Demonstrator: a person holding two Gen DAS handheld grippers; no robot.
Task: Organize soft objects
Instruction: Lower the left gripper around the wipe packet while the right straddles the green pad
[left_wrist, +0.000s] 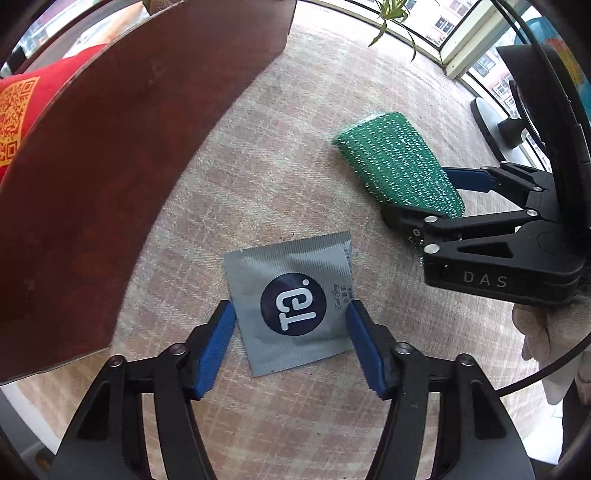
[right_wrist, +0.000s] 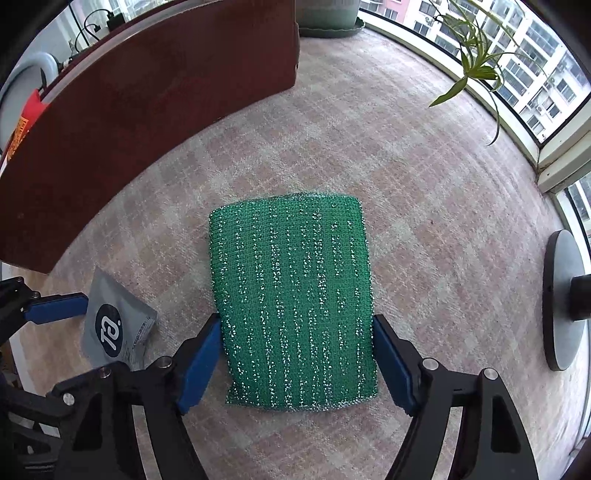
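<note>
The left tool (left_wrist: 291, 317) points down with its blue pads at the two side edges of a grey sachet (left_wrist: 291, 302) lying flat on the checked tabletop (left_wrist: 295, 147); whether they press it I cannot tell. To its right, the right tool (right_wrist: 295, 350) stands spread around a green sparkly sponge (right_wrist: 295, 295), pads just beside its sides. A brown box (left_wrist: 129, 147) stands far left.

right gripper (left_wrist: 424, 195): body marked "DAS" | grey sachet (left_wrist: 291, 306), just left of it: dark round logo, small print illegible | red item (left_wrist: 22, 110), far left: QR code
</note>
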